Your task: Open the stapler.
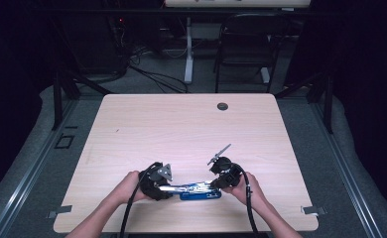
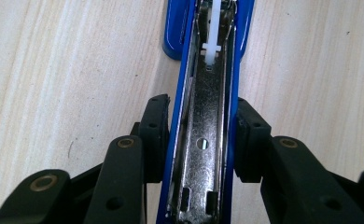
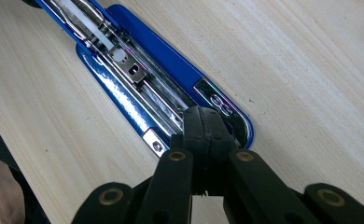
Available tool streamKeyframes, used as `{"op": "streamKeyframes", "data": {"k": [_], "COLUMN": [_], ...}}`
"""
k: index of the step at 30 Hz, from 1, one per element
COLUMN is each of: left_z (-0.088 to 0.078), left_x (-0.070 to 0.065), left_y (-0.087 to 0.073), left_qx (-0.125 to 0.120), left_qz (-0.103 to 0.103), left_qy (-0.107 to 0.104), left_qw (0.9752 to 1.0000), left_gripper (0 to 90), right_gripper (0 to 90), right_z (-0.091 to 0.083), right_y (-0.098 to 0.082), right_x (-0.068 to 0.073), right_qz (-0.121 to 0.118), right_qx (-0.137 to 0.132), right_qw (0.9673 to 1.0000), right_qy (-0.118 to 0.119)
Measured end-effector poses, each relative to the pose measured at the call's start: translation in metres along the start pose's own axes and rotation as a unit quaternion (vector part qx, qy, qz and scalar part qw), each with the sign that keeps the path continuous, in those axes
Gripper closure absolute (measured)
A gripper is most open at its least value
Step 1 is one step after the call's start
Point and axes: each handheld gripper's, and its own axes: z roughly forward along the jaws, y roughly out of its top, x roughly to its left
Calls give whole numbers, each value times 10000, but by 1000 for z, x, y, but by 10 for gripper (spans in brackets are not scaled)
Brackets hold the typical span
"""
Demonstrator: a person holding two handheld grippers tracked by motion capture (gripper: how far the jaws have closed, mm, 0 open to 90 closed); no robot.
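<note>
Now your left gripper (image 2: 201,140) clamps the opened blue stapler (image 2: 203,116) at the table's (image 1: 181,124) near edge — right gripper (image 3: 203,128), jaws together, presses its tray; next, ease the tray shut, gently.

Both forearms come in over the near edge of the table (image 1: 132,114). The left hand (image 1: 127,186) holds the left gripper (image 1: 169,187), which points toward the right side. Its two black jaws press on both sides of a blue stapler (image 2: 203,140). The right hand (image 1: 248,187) holds the right gripper (image 1: 216,184), which points toward the left. Its jaws are squeezed tight together, tips touching.
</note>
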Motion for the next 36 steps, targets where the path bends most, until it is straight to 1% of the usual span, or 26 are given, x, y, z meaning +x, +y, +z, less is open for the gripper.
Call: {"op": "streamKeyframes", "data": {"k": [1,7,8,10,11,13,14,15,16,17,19,24,27,29,31,32,33,34,35,36], "left_z": [0,0,0,0,0,0,-1,-2,-2,-2,-2,-2,-2,-2,-3,-3,-3,-2,-3,-3], "left_x": [0,6,6,7,7,8,7,7,7,7,7,8,8,8,9,9,9,9,9,9], "left_y": [0,1,1,1,1,0,0,-1,-1,-1,0,0,0,0,0,0,0,0,0,0], "left_qx": [-8,11,14,15,10,-22,-66,-107,-105,-95,-83,-82,-77,-85,-81,-68,-72,-103,-76,-79], "left_qz": [-8,51,45,56,77,74,95,177,158,168,203,256,278,283,279,273,277,270,272,273], "left_qy": [7,-48,-59,-87,-79,-98,-79,-60,-80,-77,-64,-61,-72,-86,-101,-150,-145,-109,-160,-154], "left_qw": [10000,10000,10000,9999,9999,9999,9999,9998,9998,9998,9997,9996,9996,9995,9995,9995,9995,9995,9995,9995], "left_gripper": [626,622,622,622,622,623,622,625,627,627,628,630,631,631,632,632,632,632,632,632], "right_gripper": [900,900,900,900,900,900,900,900,900,900,877,851,831,795,727,709,680,631,631,599], "right_z": [0,-1,-2,-3,-3,-4,-5,-5,-5,-7,-8,-6,-8,-12,-17,-19,-22,-27,-27,-29], "right_y": [0,0,0,0,-1,-1,-1,-1,-1,-1,-2,-1,-2,-3,-4,-5,-6,-9,-9,-10], "right_x": [0,3,3,2,3,2,2,3,4,3,3,6,5,5,3,2,0,-6,-6,-8], "right_qz": [16,-96,-65,-99,-72,-102,-154,-138,-144,-203,-207,-314,-374,-408,-438,-446,-443,-430,-430,-422], "right_qx": [-13,9,-47,-36,-75,-81,-56,-117,-168,-169,-256,-359,-407,-486,-519,-568,-572,-591,-591,-561], "right_qw": [10000,9999,9999,9999,9999,9999,9998,9998,9997,9996,9995,9989,9985,9980,9977,9974,9974,9973,9973,9975], "right_qy": [24,-129,-103,-104,-76,-74,-112,-72,-48,-59,11,14,25,31,13,-30,-38,-24,-24,-71]}}
